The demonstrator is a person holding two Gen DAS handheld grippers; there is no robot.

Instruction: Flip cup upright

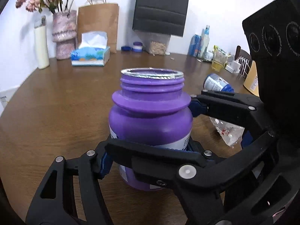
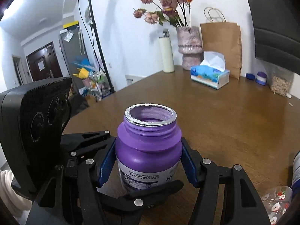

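Purple jar (image 2: pixel 148 150) stands upright between right claw (image 2: pixel 148 165) pads, touching.

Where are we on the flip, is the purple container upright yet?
Done: the purple container looks upright on the table, open mouth facing up. In hand: both the right hand-held gripper and left hand-held gripper bracket its body, pads apparently against it. Left: let go and back away.
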